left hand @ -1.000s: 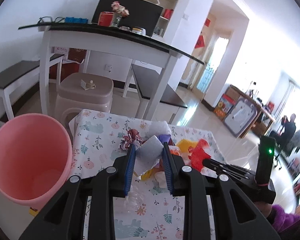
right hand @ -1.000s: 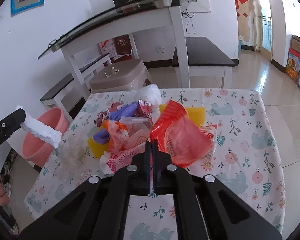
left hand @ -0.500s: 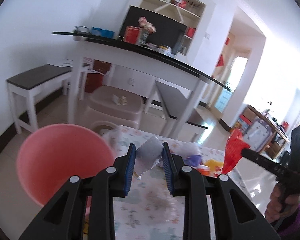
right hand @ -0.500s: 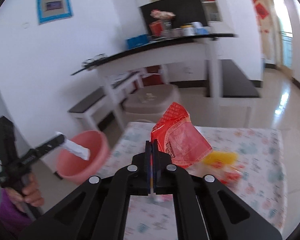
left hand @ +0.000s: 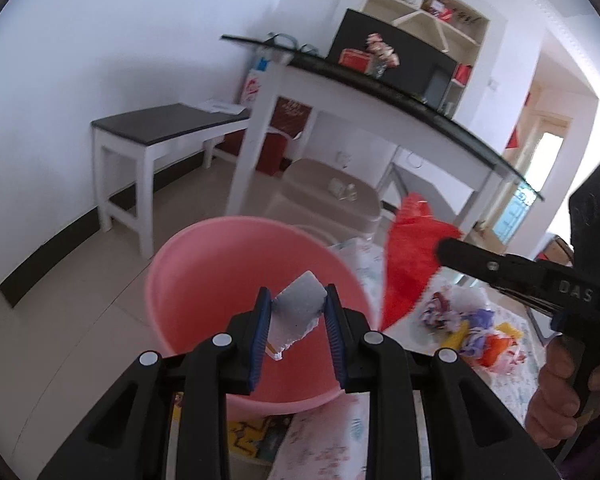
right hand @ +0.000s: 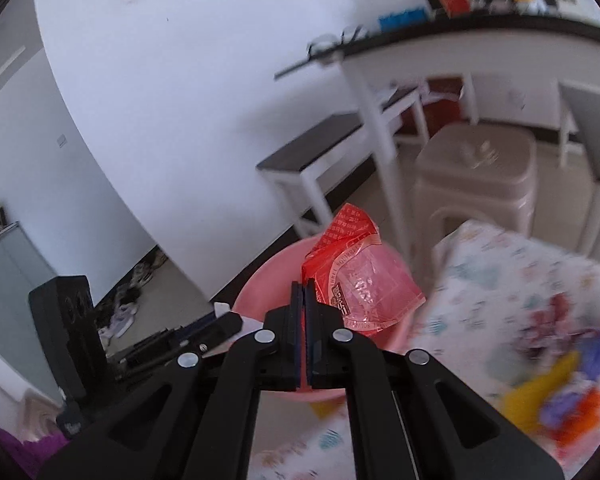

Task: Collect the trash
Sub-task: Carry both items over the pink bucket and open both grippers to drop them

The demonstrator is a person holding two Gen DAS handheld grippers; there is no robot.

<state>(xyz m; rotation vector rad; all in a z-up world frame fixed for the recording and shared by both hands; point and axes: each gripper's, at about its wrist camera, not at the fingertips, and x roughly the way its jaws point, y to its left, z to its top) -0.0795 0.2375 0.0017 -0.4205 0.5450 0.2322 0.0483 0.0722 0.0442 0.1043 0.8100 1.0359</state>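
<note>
My left gripper (left hand: 294, 304) is shut on a white foam piece (left hand: 298, 314) and holds it over the mouth of the pink bucket (left hand: 204, 280). My right gripper (right hand: 302, 300) is shut on a red plastic wrapper (right hand: 356, 276) and holds it above the same pink bucket (right hand: 268, 284). In the left wrist view the right gripper (left hand: 444, 250) comes in from the right with the red wrapper (left hand: 410, 268) hanging at the bucket's right rim. A pile of coloured trash (left hand: 468, 328) lies on the floral-cloth table (left hand: 512, 384).
A beige plastic stool (left hand: 332, 196) stands behind the bucket. A white table with a black top (left hand: 380, 100) and a dark-topped bench (left hand: 156, 128) stand by the wall. More trash (right hand: 572, 376) shows blurred at the right of the right wrist view.
Both grippers have swung left from the table to over the pink bucket, the left still carrying the foam piece and the right the red wrapper lifted off the pile.
</note>
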